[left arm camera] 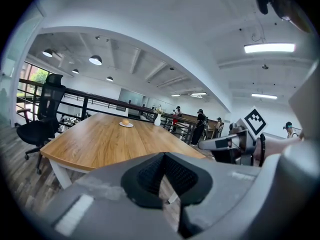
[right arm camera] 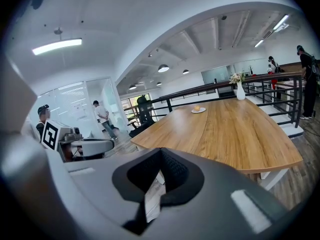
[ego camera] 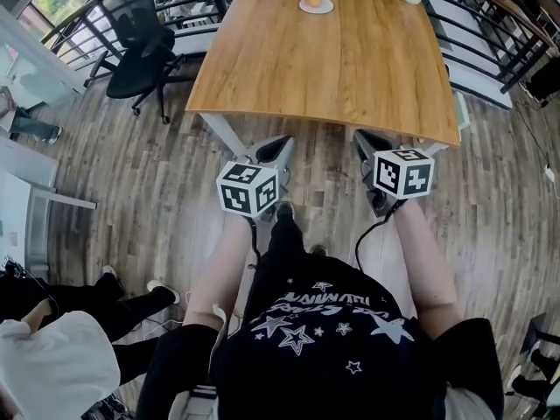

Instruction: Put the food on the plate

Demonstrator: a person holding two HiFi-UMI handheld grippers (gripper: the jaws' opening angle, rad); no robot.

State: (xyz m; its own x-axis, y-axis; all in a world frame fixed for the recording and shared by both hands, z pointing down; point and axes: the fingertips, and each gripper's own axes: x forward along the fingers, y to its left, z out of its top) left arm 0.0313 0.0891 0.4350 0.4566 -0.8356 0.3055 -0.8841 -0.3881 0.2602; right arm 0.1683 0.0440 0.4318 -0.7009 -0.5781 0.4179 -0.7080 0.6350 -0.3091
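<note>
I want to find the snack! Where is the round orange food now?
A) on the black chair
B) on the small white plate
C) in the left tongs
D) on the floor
B: the food sits on the plate at the far end of the table.

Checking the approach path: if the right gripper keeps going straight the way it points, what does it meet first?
Probably the near edge of the wooden table. The right gripper, shut and empty, aims roughly at that edge. It might pass just beneath it instead; depth is unclear.
</note>
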